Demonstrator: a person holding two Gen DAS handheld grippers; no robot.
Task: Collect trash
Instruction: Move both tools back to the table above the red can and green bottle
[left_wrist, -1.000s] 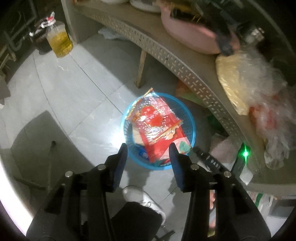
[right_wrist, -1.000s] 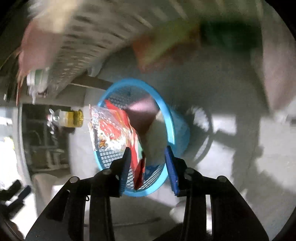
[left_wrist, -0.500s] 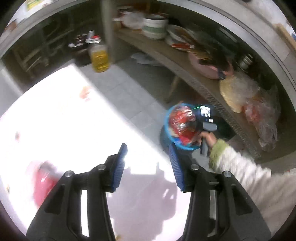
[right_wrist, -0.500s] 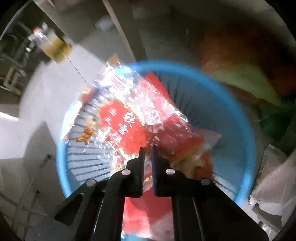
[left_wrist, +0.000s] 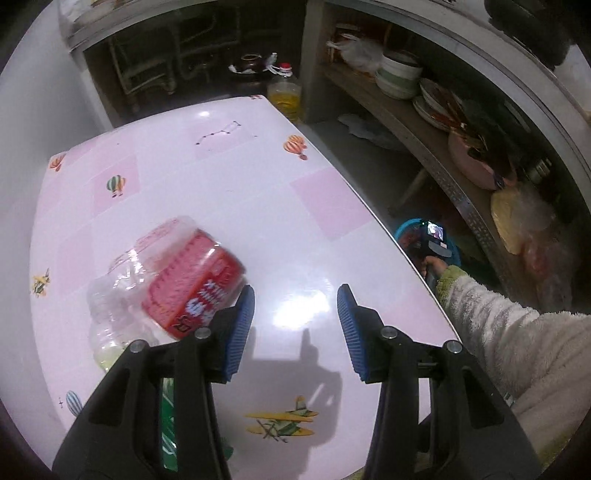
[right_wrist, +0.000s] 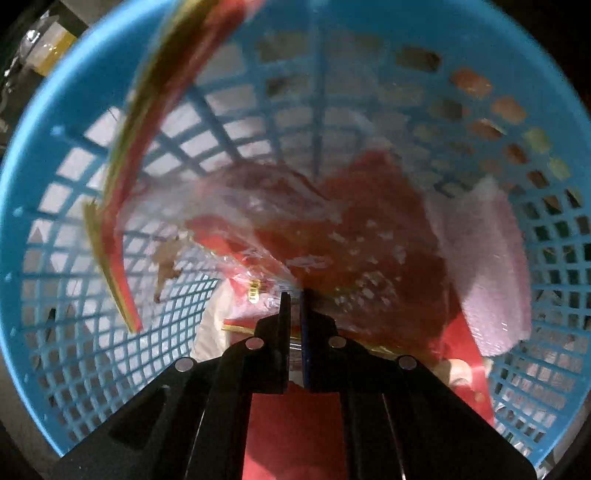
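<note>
Jaws: my right pair pinched almost shut, my left pair parted and empty.
My right gripper (right_wrist: 294, 295) points down inside the blue basket (right_wrist: 33, 122), tips against the red wrapper (right_wrist: 369, 236); whether they grip it I cannot tell. My left gripper (left_wrist: 295, 325) hangs above the pink desk (left_wrist: 229, 177), crushed bottle (left_wrist: 173, 280) just beside one finger.

The right claw (right_wrist: 295, 306) points down into a blue lattice basket (right_wrist: 48, 110) that fills almost the whole view. Its two fingers (right_wrist: 283, 317) are pressed nearly together, with the edge of a crinkled clear-and-red plastic wrapper (right_wrist: 314, 221) lying at their tips; whether the film is pinched between them cannot be told. A long curled strip of the wrapper, red edged with yellow and green, arcs up along the basket's left side. To the right lies a pale pink wad (right_wrist: 484, 266). More red packaging (right_wrist: 291, 432) lies under the claw at the basket's bottom.
</note>
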